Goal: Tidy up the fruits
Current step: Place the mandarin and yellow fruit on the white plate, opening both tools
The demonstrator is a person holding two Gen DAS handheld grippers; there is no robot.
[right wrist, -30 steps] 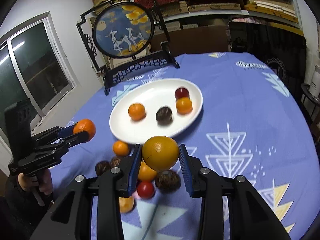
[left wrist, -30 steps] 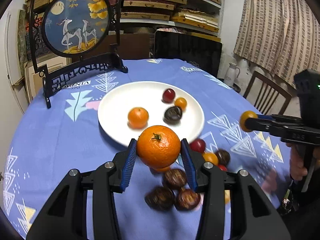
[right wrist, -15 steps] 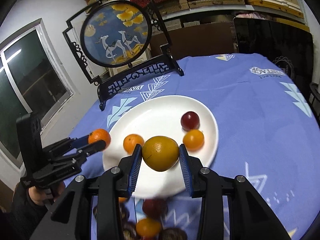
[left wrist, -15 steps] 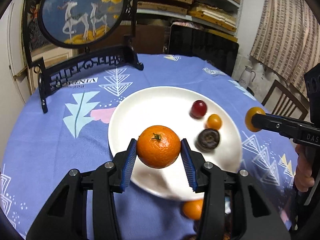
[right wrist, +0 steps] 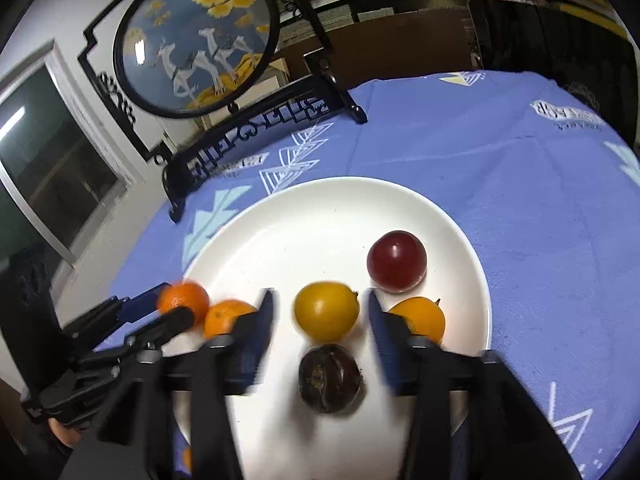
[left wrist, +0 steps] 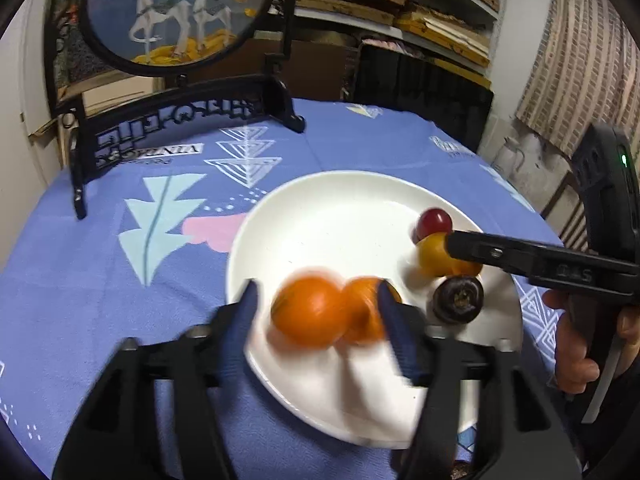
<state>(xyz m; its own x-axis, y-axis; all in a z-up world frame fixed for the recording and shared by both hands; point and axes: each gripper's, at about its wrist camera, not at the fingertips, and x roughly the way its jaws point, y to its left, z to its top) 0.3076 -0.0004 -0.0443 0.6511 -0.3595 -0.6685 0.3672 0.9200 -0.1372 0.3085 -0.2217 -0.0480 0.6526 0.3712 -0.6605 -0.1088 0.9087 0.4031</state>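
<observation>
**Two fruits let go over the plate**

Both grippers hang over a white plate (right wrist: 460,232) on a desk covered by a blue patterned cloth (right wrist: 520,168), and the jaws of each are opening. The left gripper (left wrist: 316,320) has an orange (left wrist: 308,312) between its blue pads, blurred and clear of both; whether it already rests on the plate cannot be told. A second orange (left wrist: 366,312) lies touching it on the right, partly behind the right-hand finger. The right gripper (right wrist: 320,320) frames a yellow fruit (right wrist: 326,311), with a gap showing on either side of it. Just nearer the camera sits a dark brown fruit (right wrist: 330,378). A red fruit (right wrist: 397,262) lies farther back and to the right, and a small orange fruit (right wrist: 424,316) is partly hidden by the right finger. All six fruits are on or just over the plate, gathered in its near half. A hand (left wrist: 580,356) grips the handle of the right gripper at the edge of the left view. A black carved stand holding a round deer picture (right wrist: 196,36) rises at the back of the desk
</observation>
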